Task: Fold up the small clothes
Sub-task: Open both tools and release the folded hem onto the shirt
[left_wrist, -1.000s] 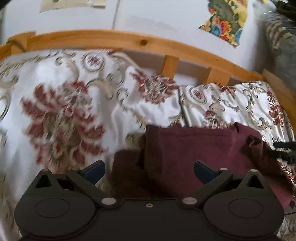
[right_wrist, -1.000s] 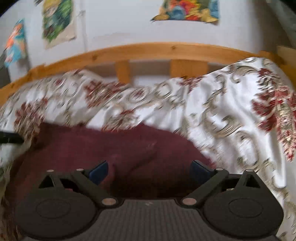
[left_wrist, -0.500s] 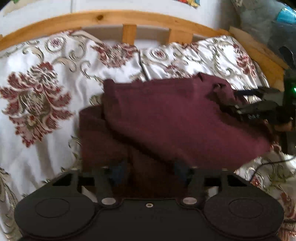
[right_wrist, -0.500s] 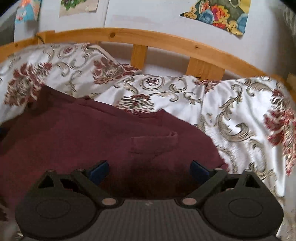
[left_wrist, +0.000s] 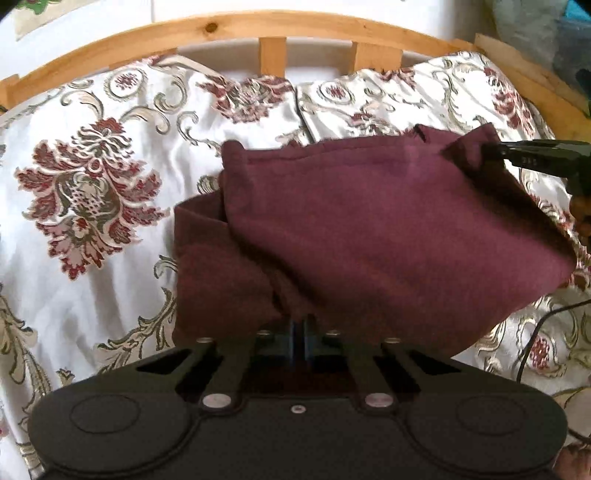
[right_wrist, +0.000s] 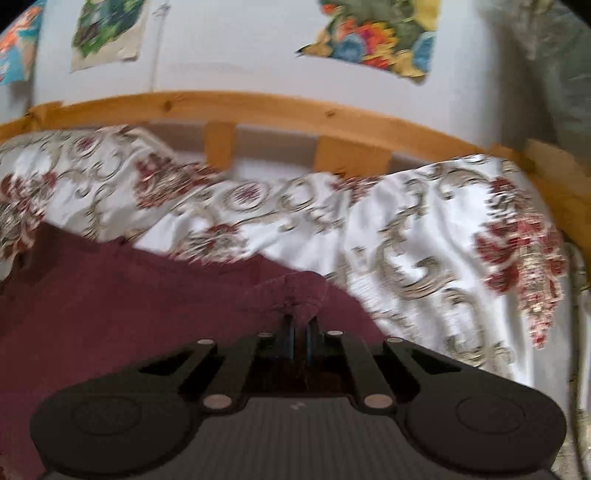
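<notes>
Left gripper [left_wrist: 298, 332]: my fingers are drawn together and clamped on the near edge of the dark maroon knit garment [left_wrist: 369, 221]. The cloth bunches directly over the tips, so the pads are mostly hidden. The tool points forward and slightly down toward the bed, the garment spreading out ahead of the fingers.

Right gripper [right_wrist: 300, 334]: fingers likewise drawn together, pinching a puckered fold of the same maroon garment [right_wrist: 129, 295] just ahead of the tips. This view is motion-blurred. From the left wrist view, the right gripper [left_wrist: 495, 151] reaches in from the far right, level, its fingers gripping the garment's far right corner, which is lifted off the bedding.

Garment position: it lies on the white satin bedspread with red and gold floral pattern [left_wrist: 92, 184], partly doubled, an upper layer overlapping a lower one left of my left fingers. Beyond the fingers runs the curved pine bed rail [left_wrist: 258, 26]. A thin black cable [left_wrist: 532, 332] lies on the bedspread right of the left fingers.
</notes>
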### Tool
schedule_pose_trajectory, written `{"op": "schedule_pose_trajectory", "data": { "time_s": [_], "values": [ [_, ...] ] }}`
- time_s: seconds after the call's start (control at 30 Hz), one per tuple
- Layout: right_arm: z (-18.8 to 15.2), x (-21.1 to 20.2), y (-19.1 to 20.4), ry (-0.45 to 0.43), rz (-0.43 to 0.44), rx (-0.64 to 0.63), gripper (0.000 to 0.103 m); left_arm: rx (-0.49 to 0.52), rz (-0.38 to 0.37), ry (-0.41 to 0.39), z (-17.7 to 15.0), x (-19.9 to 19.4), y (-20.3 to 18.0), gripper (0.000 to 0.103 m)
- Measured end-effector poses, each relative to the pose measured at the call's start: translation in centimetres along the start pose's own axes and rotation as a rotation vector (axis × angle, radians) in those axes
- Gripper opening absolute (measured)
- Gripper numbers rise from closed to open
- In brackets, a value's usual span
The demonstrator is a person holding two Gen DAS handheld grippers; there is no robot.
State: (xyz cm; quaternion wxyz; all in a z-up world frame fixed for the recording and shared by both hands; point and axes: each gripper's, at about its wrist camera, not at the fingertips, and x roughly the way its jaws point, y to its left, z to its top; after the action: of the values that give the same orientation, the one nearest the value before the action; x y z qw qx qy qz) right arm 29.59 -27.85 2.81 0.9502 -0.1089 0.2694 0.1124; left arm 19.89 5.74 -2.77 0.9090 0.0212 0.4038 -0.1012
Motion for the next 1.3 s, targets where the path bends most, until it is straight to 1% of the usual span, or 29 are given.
{"op": "schedule_pose_trajectory", "data": {
  "time_s": [0.1, 0.17, 0.23, 0.3, 0.4, 0.47, 0.5, 0.57, 0.67, 0.83, 0.93, 1.07, 1.1, 1.13, 1.17, 1.23, 1.27, 1.3],
  "values": [
    [0.4, 0.3, -1.4, 0.012, -0.023, 0.019, 0.007, -0.022, 0.025, -0.016, -0.6, -1.3, -0.1, 0.004],
    [0.4, 0.9, -2.2, 0.031, -0.034, 0.026, 0.007, -0.057, 0.045, -0.029, -1.7, -2.6, 0.3, 0.004],
    [0.2, 1.7, -2.8, 0.057, -0.028, 0.037, 0.007, -0.098, 0.038, -0.017, -2.8, -3.1, 0.8, 0.004],
    [0.0, 2.2, -2.9, 0.075, -0.030, 0.028, 0.007, -0.114, 0.024, -0.005, -3.0, -2.8, 1.0, 0.004],
    [-0.2, 2.3, -2.3, 0.074, -0.048, -0.009, 0.007, -0.131, 0.033, -0.064, -2.6, -2.8, 1.3, 0.004],
    [-0.1, 1.7, -2.3, 0.050, -0.058, 0.019, 0.007, -0.154, 0.032, -0.095, -2.3, -3.0, 1.5, 0.004],
    [0.0, 1.4, -2.3, 0.036, -0.062, 0.033, 0.007, -0.155, 0.035, -0.097, -2.2, -2.9, 1.5, 0.004],
    [-0.1, 1.0, -2.3, 0.022, -0.072, 0.039, 0.007, -0.135, 0.051, -0.074, -2.3, -2.6, 1.1, 0.004],
    [-0.8, 1.4, -2.6, 0.055, -0.082, 0.051, 0.007, -0.111, 0.059, -0.034, -2.6, -1.9, 0.7, 0.004],
    [-2.0, 1.4, -3.4, 0.077, -0.094, 0.072, 0.008, -0.116, 0.057, -0.032, -2.7, -1.9, 0.8, 0.004],
    [-2.5, 2.0, -3.5, 0.101, -0.069, 0.080, 0.008, -0.112, 0.057, -0.007, -2.8, -1.3, 0.7, 0.004],
    [-2.8, 1.8, -2.9, 0.079, -0.062, 0.058, 0.009, -0.095, 0.056, -0.004, -2.9, -1.0, 0.4, 0.007],
    [-2.7, 1.6, -3.0, 0.073, -0.063, 0.063, 0.012, -0.099, 0.053, -0.004, -2.9, -1.0, 0.5, 0.010],
    [-2.8, 1.4, -3.0, 0.067, -0.071, 0.067, 0.019, -0.107, 0.050, -0.004, -2.9, -1.0, 0.6, 0.014],
    [-2.7, 1.2, -3.1, 0.064, -0.076, 0.070, 0.025, -0.117, 0.048, -0.005, -2.9, -1.1, 0.8, 0.015],
    [-2.9, 0.6, -3.3, 0.054, -0.075, 0.093, 0.058, -0.133, 0.047, -0.004, -2.8, -1.2, 1.1, 0.025],
    [-3.0, 0.4, -3.4, 0.048, -0.071, 0.101, 0.063, -0.141, 0.048, -0.003, -2.8, -1.2, 1.2, 0.028],
    [-3.2, 0.0, -3.3, 0.034, -0.060, 0.105, 0.068, -0.150, 0.050, -0.002, -2.8, -1.2, 1.4, 0.034]
  ]
}}
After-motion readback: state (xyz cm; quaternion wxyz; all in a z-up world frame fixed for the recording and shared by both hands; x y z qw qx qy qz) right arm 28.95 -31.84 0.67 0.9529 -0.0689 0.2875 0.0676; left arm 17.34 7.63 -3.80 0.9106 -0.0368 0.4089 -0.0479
